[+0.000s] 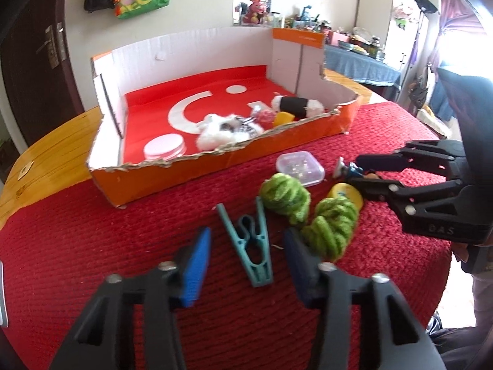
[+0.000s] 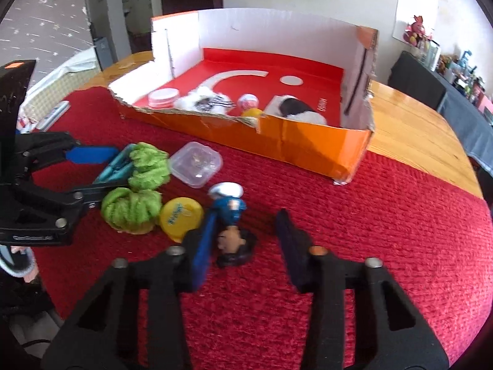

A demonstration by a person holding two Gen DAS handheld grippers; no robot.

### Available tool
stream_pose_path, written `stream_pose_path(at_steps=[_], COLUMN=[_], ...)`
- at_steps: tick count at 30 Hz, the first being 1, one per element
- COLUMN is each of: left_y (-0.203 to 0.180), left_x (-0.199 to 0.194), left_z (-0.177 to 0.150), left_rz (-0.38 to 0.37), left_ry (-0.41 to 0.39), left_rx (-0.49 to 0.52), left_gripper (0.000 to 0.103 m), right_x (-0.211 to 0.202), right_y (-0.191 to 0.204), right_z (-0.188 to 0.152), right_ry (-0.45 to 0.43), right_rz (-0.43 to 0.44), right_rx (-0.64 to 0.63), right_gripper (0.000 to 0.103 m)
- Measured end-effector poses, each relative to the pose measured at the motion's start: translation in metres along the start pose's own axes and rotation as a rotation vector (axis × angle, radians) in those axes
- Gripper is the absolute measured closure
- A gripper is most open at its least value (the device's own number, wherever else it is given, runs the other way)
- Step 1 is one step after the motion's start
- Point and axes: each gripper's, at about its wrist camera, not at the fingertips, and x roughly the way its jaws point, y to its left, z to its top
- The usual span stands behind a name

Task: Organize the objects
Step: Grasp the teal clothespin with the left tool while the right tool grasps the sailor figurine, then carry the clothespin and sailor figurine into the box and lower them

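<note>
An orange cardboard box (image 1: 215, 166) (image 2: 308, 145) with a red floor stands on the red knitted cloth. Inside lie a white fluffy toy (image 1: 222, 129), a pink lid (image 1: 163, 148), a yellow piece (image 1: 282, 118) and a black-and-white plush (image 1: 297, 106). My left gripper (image 1: 246, 256) is open around a teal clothespin (image 1: 249, 246); it also shows in the right wrist view (image 2: 101, 169). My right gripper (image 2: 243, 246) is open around a small figurine (image 2: 231, 225) with a blue body and dark hair; it also shows in the left wrist view (image 1: 359, 171).
Two green yarn bundles (image 1: 286, 197) (image 1: 329, 228), a yellow cap (image 2: 180, 215) and a clear square container (image 2: 197, 163) lie on the cloth between the grippers. Bare wooden table (image 2: 409, 135) shows beyond the cloth. Room furniture stands behind.
</note>
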Motion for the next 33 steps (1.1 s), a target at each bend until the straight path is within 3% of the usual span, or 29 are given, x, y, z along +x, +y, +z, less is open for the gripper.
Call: stream_pose_path(at_steps=[2,19,33], left_y=[-0.002,0.003,0.005], left_x=[-0.002,-0.032,-0.045], left_z=[-0.001,0.004,0.007], left_rz=[-0.004,-0.047,-0.055], left_ry=[-0.006,-0.071,-0.099], left_rx=[0.005,-0.023,-0.03], left_gripper=[0.077,0.078,0.078], right_x=[0.0,-0.033,-0.04], right_y=[0.001,0.002,0.004], right_z=[-0.001,0.006,0.01], right_ry=[-0.005,-0.093,-0.108], right_rz=[0.015,0.054,0.076], right_rx=[0.006,0.063,0.071], right_gripper=[0.079,0.08,0.08])
